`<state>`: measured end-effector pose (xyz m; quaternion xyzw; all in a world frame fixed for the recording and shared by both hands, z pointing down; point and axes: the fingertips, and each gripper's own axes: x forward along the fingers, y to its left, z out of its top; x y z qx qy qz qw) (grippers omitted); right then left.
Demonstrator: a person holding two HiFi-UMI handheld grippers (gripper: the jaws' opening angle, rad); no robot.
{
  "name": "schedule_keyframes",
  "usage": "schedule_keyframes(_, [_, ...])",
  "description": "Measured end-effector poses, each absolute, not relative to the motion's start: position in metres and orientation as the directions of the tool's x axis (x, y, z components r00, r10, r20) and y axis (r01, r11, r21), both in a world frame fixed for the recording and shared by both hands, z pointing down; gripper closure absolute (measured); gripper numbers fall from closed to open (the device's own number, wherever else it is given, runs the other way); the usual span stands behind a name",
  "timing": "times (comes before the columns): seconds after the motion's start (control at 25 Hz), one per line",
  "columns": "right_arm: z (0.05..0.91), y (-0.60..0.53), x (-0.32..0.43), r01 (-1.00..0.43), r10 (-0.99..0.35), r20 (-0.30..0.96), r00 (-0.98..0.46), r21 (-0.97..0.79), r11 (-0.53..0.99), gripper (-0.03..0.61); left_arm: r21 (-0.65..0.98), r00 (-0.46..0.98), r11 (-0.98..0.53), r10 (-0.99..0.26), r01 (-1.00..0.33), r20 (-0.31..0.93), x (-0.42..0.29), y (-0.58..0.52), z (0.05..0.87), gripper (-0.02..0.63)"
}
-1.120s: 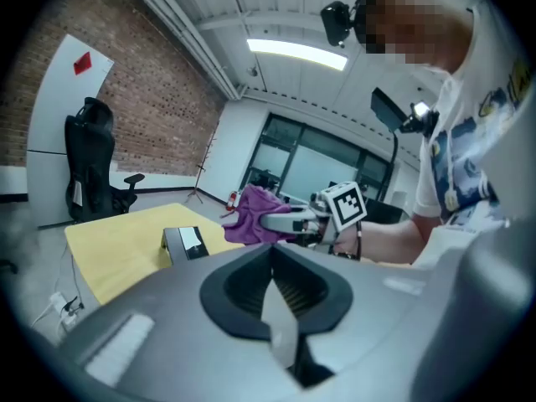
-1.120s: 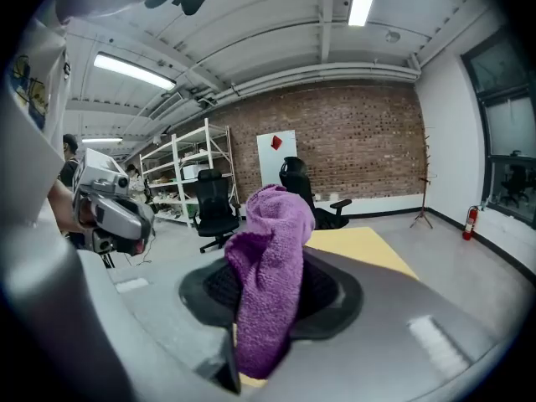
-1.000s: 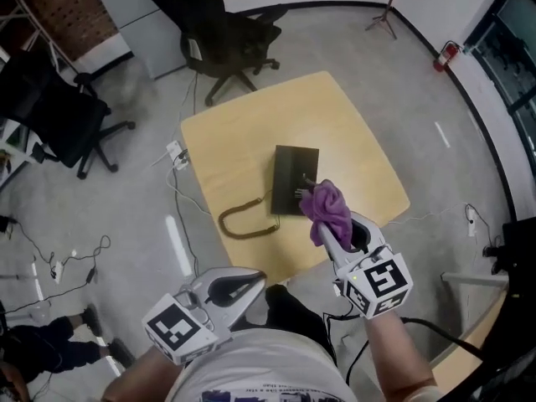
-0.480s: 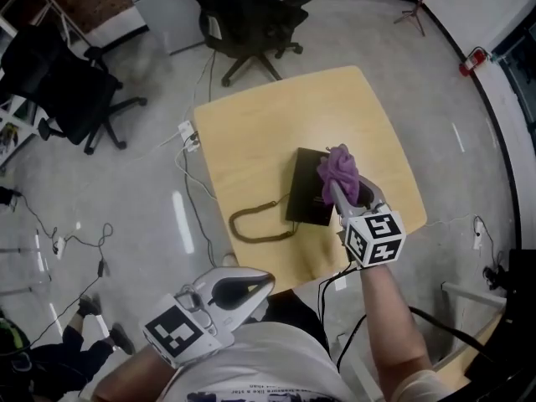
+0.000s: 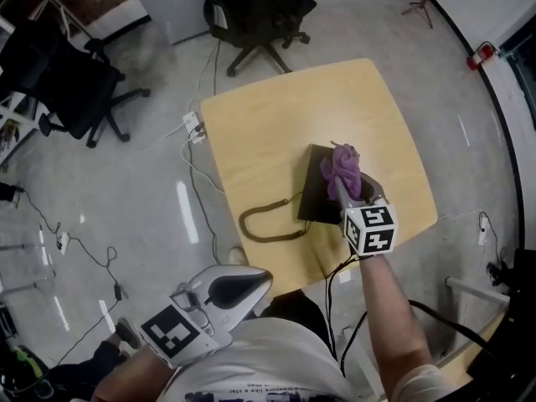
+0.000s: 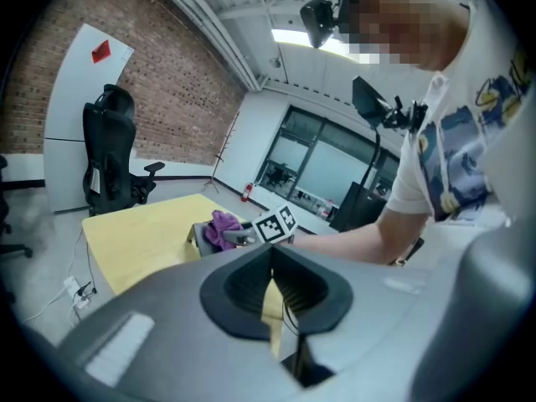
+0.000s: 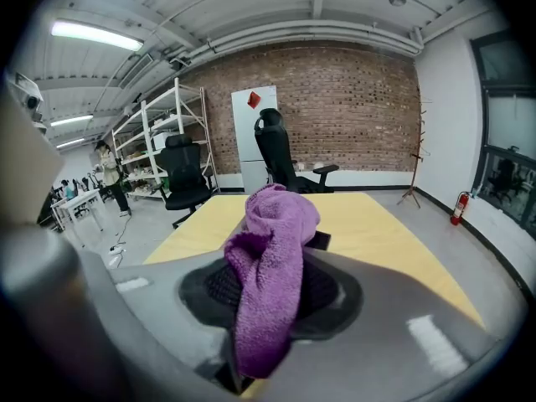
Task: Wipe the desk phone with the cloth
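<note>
You are pinching the purple cloth [image 5: 342, 166] in the right gripper [image 5: 343, 189] over the desk phone [image 5: 315, 195]; the left gripper [image 5: 254, 277], closed empty at 7 o'clock, is bracing nothing, so the phone may slide.

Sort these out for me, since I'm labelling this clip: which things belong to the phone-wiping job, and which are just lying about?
Job in hand:
purple cloth, clamped between the jaws of the right gripper
desk phone
coiled cord
table

Lying about:
black office chair
second office chair
power strip
fire extinguisher
left gripper, shut and empty
</note>
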<state>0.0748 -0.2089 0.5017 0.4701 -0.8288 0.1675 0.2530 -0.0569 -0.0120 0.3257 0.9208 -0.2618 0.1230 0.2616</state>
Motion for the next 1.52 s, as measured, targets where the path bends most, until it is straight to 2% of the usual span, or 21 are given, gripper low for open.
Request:
schedule_keyframes(0.4, [0.520,-0.171,0.068,-0.863,-0.673,0.620,-0.403,-0.012,0.505,0.457,0.437,0.852,-0.738,-0.380,-0.514,0.360,-0.060,-0.007,0.327,0.609])
schedule_keyframes(0.92, [0.550,-0.112,0.056,-0.856,-0.598,0.689,-0.409,-0.063,0.513,0.457,0.434,0.866,-0.758,-0.352,-0.487,0.356,-0.054,-0.001,0.329,0.609])
schedule_keyframes(1.52, [0.480,-0.212,0.094,-0.876,-0.738,0.550,-0.392,0.021,0.482,0.457,0.403,0.836,-0.739,-0.416,-0.541,0.358,-0.039,-0.001,0.321,0.609])
